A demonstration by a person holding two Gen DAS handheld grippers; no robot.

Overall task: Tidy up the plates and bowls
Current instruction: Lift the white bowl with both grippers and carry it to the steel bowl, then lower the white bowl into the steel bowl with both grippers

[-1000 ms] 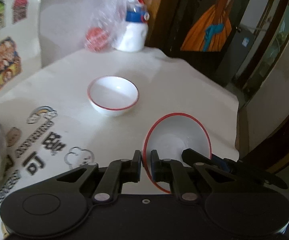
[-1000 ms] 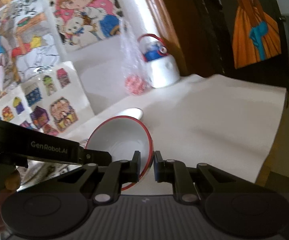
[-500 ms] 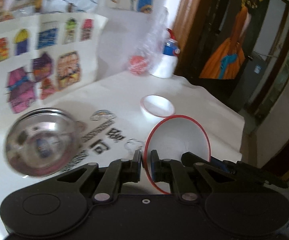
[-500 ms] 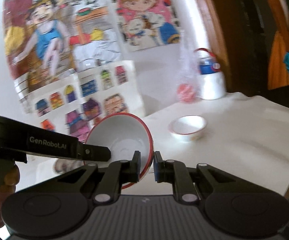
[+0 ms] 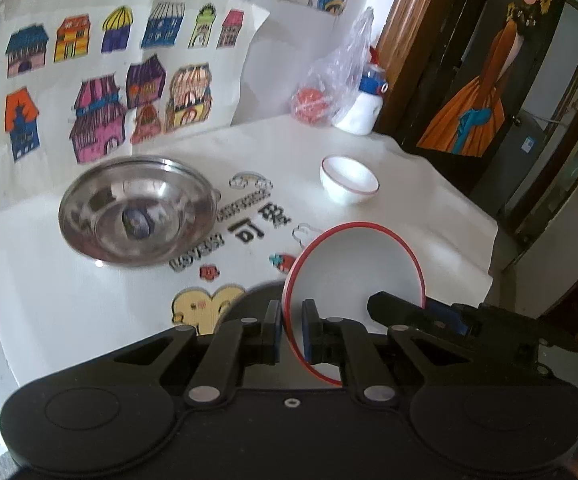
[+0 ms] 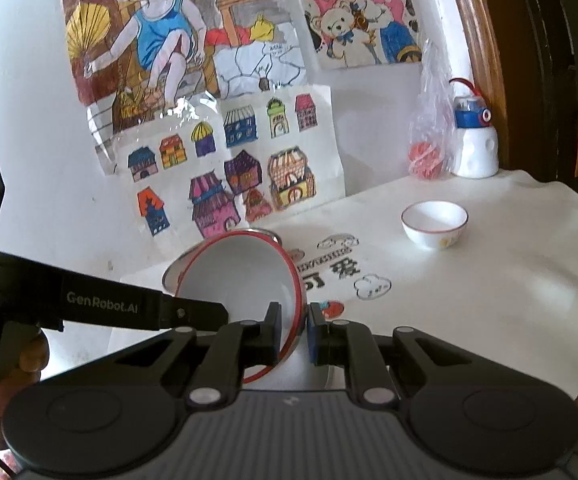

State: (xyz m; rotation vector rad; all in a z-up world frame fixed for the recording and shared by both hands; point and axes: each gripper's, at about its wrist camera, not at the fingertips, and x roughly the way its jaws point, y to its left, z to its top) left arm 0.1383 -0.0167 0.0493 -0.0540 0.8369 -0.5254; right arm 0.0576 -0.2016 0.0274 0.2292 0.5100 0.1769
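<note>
Steel bowl (image 5: pixel 137 210) entered view; held bowl (image 5: pixel 355 276) tilted sideways.

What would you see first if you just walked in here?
A white bowl with a red rim, held up over the table by both grippers, left and right, one on each side. Then the shiny metal bowl near the colourful house drawings, and a small white bowl farther back.

A white wall (image 6: pixel 29 120) has bright drawings of little houses (image 5: pixel 109 92) and of children (image 6: pixel 193 28) taped to it. The table has a white cloth (image 5: pixel 429 208) with cartoon pictures on it. On the right is a brown wooden door frame (image 5: pixel 401 36) and a picture of a lady in an orange dress (image 5: pixel 477 112).
</note>
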